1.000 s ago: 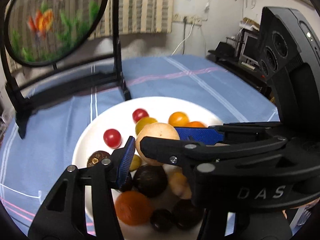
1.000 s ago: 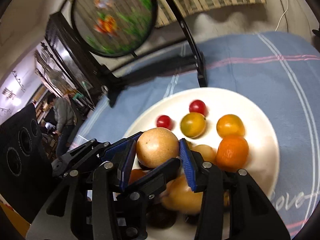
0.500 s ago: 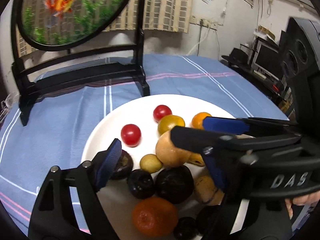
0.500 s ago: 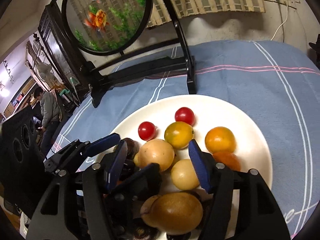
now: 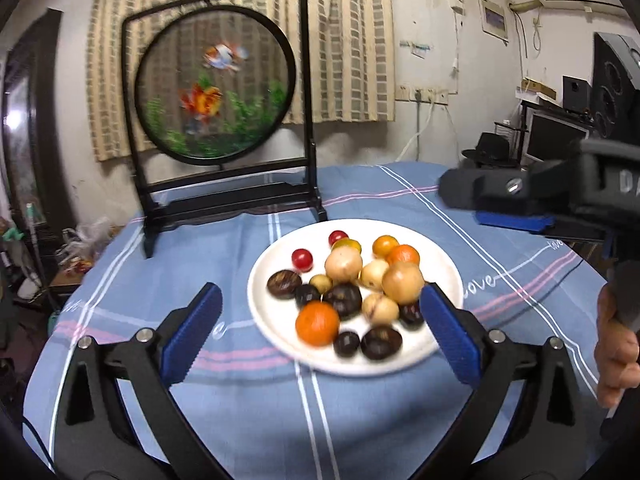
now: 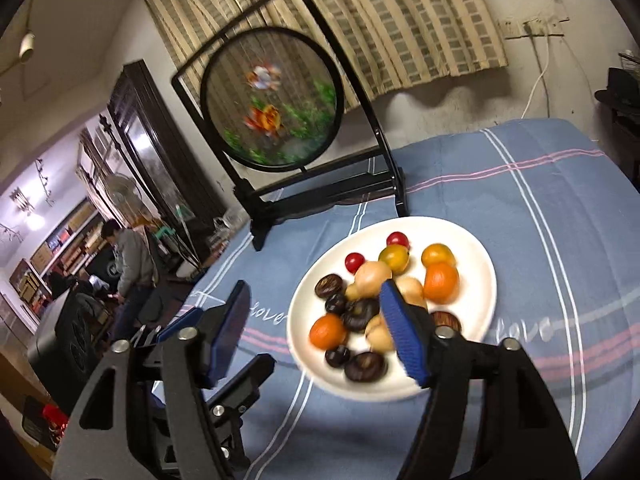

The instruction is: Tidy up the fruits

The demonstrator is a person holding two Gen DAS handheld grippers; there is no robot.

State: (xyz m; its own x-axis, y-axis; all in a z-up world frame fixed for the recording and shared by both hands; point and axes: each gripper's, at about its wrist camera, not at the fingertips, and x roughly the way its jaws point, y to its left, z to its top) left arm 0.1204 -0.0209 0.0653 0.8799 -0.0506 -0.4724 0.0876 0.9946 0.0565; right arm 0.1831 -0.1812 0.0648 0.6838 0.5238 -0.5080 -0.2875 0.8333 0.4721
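Blue striped tabletop carrying white plate piled with fruits. Left hand-held gripper and right hand-held gripper both opening, gripping nothing. Fruits likely rolling, bruising easily; pinching gently across middle advised.

I read "love" in white cursive on the blue striped tablecloth, twice; "love" shows again left of the plate. The black plastic right gripper body shows "DA", cut off.

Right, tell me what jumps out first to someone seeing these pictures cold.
A white plate heaped with small fruits, orange, red, tan and dark brown, sits mid-table on a blue striped tablecloth. Behind it stands a black-framed round goldfish screen. Up close, the left gripper and right gripper are both opening, nothing between their blue fingers.
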